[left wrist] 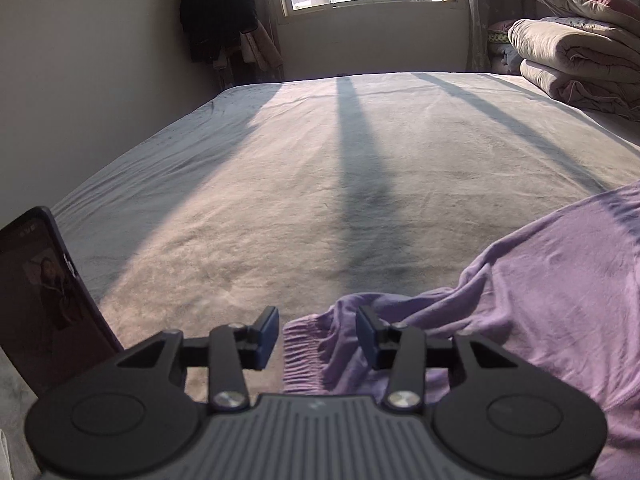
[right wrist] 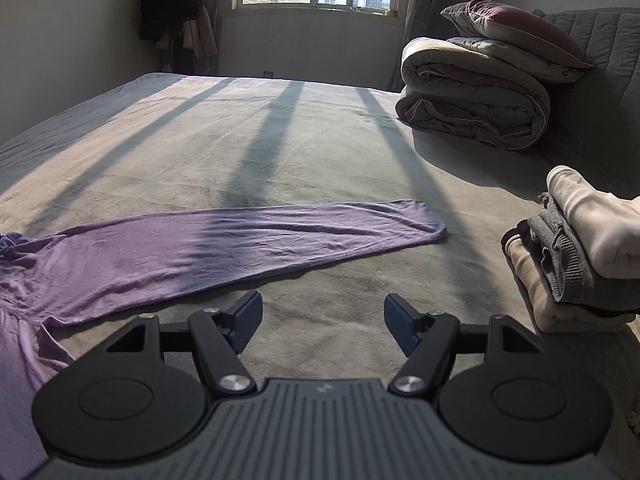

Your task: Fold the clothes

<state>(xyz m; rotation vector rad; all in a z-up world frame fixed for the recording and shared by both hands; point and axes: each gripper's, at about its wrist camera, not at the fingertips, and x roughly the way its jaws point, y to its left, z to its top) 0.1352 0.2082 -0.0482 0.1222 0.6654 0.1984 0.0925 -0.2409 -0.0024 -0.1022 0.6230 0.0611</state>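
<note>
A purple long-sleeved garment [right wrist: 240, 240] lies spread on the bed, one sleeve stretched out flat to the right. In the left wrist view the garment [left wrist: 540, 300] fills the lower right. Its ribbed edge [left wrist: 304, 360] lies bunched between the fingers of my left gripper [left wrist: 317, 338]. The cloth sits against the right finger and a gap shows at the left pad, so the jaws stand apart and do not press it. My right gripper [right wrist: 324, 322] hangs wide open over bare bed sheet just in front of the sleeve, with nothing between its fingers.
A stack of folded clothes [right wrist: 580, 264] sits at the right. Rolled quilts and a pillow [right wrist: 480, 92] are piled at the bed's far right corner. A phone [left wrist: 40, 308] stands propped at the left edge. The bed sheet [right wrist: 280, 140] stretches toward the window.
</note>
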